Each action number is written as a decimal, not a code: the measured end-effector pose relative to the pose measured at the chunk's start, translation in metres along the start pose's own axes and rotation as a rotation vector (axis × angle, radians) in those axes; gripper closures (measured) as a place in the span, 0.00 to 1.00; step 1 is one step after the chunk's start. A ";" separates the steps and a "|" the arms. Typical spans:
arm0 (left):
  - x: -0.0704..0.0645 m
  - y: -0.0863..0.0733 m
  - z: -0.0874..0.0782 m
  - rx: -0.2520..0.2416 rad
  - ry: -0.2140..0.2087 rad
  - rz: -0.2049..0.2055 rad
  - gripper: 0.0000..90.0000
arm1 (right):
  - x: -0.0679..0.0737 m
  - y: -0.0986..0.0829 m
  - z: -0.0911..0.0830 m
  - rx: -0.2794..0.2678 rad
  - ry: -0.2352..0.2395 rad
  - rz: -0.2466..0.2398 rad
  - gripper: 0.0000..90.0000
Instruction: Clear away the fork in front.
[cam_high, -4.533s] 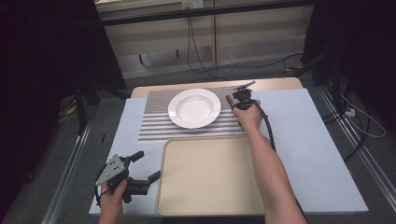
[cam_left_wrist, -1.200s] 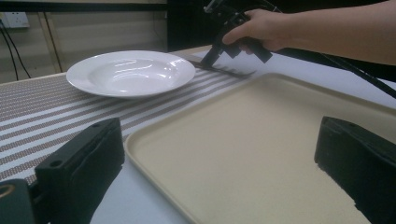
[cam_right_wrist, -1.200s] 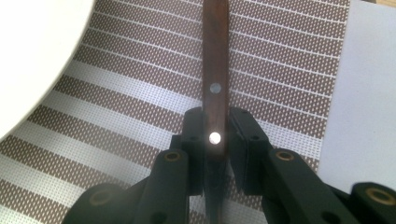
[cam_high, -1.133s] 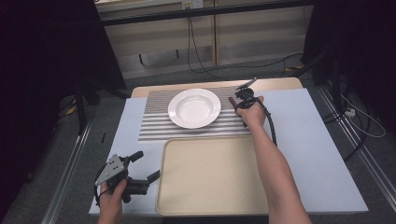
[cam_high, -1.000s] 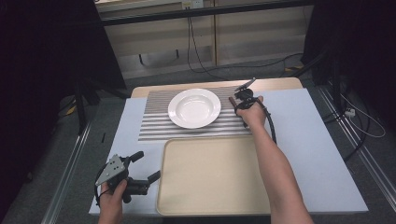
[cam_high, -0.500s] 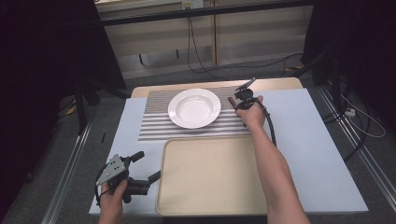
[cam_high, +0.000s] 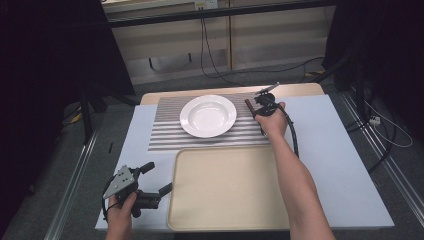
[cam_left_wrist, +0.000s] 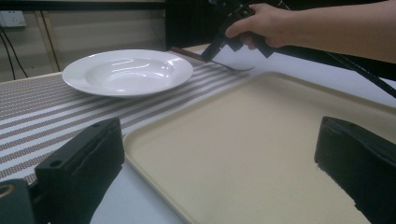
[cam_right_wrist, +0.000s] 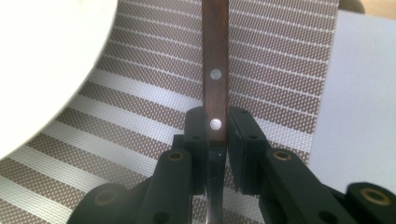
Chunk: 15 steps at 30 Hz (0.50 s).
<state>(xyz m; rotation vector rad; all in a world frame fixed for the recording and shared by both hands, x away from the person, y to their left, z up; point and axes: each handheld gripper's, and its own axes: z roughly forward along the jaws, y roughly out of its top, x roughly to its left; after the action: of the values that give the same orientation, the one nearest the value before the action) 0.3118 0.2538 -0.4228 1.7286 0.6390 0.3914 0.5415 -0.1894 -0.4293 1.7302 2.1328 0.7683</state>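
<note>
right hand-held gripper (cam_right_wrist: 217, 135) is clamped on the brown wooden-handled knife (cam_right_wrist: 215, 70) over the striped woven placemat (cam_high: 167, 132), just beside the white round plate (cam_high: 208, 115). left hand-held gripper (cam_high: 152, 180) waits with jaws apart by the beige tray (cam_high: 225, 190); knife grasped, placing remains.

1. Left gripper (cam_high: 152, 183): matte black body, two blocky black jaws, grey three-cornered plate on top dotted with small dark holes, thin black cable looping beneath.
2. Right gripper (cam_right_wrist: 216, 130): black, with squared jaw pads, brass-coloured ringed screw holes along the linkage arms.
3. Thick black cable (cam_high: 292, 133) trailing from it, curving alongside the forearm.
4. Both forearms bare, without sleeves, gloves or wristwear.
</note>
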 end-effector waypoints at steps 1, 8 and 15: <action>0.000 0.000 0.000 0.001 0.000 0.000 0.02 | -0.001 0.000 -0.002 -0.009 -0.001 -0.005 0.88; -0.001 0.000 0.000 0.002 -0.001 0.002 0.02 | -0.003 0.003 -0.015 -0.049 0.014 0.000 0.88; -0.002 0.001 0.002 0.000 -0.002 -0.002 0.02 | -0.001 0.002 -0.027 -0.095 0.059 0.005 0.88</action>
<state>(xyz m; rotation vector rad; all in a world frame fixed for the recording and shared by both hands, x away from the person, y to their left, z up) 0.3115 0.2514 -0.4222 1.7286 0.6394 0.3885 0.5288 -0.1961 -0.4058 1.6847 2.0946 0.9175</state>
